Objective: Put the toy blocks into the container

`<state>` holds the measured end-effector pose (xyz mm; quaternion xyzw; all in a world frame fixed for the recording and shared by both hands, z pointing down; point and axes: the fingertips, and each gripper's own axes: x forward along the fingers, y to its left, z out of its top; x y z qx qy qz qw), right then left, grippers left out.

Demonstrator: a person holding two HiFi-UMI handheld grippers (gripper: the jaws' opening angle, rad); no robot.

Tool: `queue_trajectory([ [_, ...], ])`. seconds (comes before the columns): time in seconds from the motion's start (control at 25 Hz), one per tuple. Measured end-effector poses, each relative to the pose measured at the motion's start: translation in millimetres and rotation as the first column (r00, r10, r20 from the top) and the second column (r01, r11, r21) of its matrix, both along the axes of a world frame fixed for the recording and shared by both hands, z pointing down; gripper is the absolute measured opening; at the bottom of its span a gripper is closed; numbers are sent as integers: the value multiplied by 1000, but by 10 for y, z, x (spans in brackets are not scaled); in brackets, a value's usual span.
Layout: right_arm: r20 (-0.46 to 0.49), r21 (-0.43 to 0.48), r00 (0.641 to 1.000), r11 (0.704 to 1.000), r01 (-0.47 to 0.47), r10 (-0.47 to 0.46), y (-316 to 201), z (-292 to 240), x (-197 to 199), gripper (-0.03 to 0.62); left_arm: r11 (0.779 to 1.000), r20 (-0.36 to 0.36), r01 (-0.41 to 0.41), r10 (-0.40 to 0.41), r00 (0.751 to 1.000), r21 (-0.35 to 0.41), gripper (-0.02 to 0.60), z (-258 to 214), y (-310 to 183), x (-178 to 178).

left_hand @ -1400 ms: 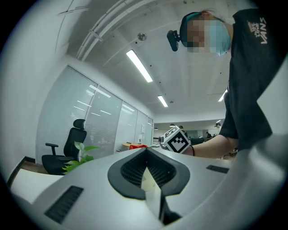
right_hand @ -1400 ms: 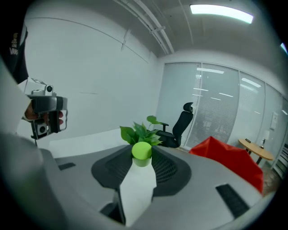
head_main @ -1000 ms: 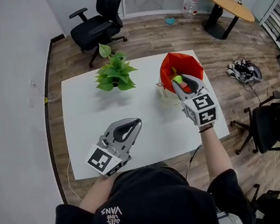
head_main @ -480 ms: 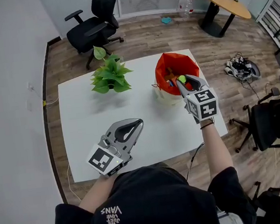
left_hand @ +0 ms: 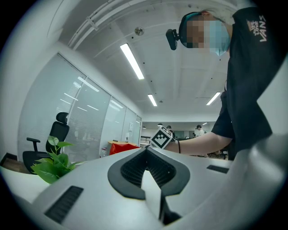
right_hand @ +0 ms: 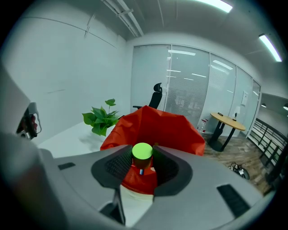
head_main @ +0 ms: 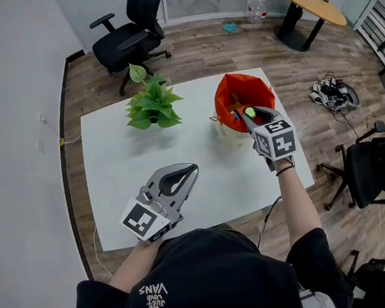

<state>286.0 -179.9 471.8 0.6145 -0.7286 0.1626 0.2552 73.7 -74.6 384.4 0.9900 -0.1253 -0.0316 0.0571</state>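
Now the right gripper [head_main: 249, 114] clamps a green block [right_hand: 142, 151] above the red container [head_main: 254, 86], upper right; the left gripper [head_main: 189, 170], lower left, has its jaws together.

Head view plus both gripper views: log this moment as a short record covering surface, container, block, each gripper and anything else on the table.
surface: white table
container: red bag, open at the top, on the table's far right; coloured pieces inside
block: green-topped cylinder, clamped between the right jaws
right gripper: closed on the block, above the bag's opening
left gripper: jaws together, nothing between them, over the table's near side
other: potted plant, left of the bag
task status: block not yet released
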Motion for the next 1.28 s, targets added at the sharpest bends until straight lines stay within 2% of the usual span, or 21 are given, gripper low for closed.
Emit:
queue_trajectory([
  [0.48, 2, 28, 1000, 1000, -1, 1, 11, -28, -18, 144, 1000, 0, 12, -12, 1000, -3, 11, 1, -40, -43],
  [0.88, 0, 99, 1000, 995, -8, 8, 99, -176, -74, 144, 1000, 7, 27, -27, 1000, 1, 11, -15, -60, -89],
  [1.2, -5, 270, 999, 962, 46, -46, 192, -502, -352, 140, 999, 0, 47, -47, 999, 2, 11, -15, -103, -145],
  [1.28, -7, 307, 998, 949, 67, -68, 238, -599, -468, 111, 999, -4, 53, -53, 999, 3, 11, -20, -111, -170],
])
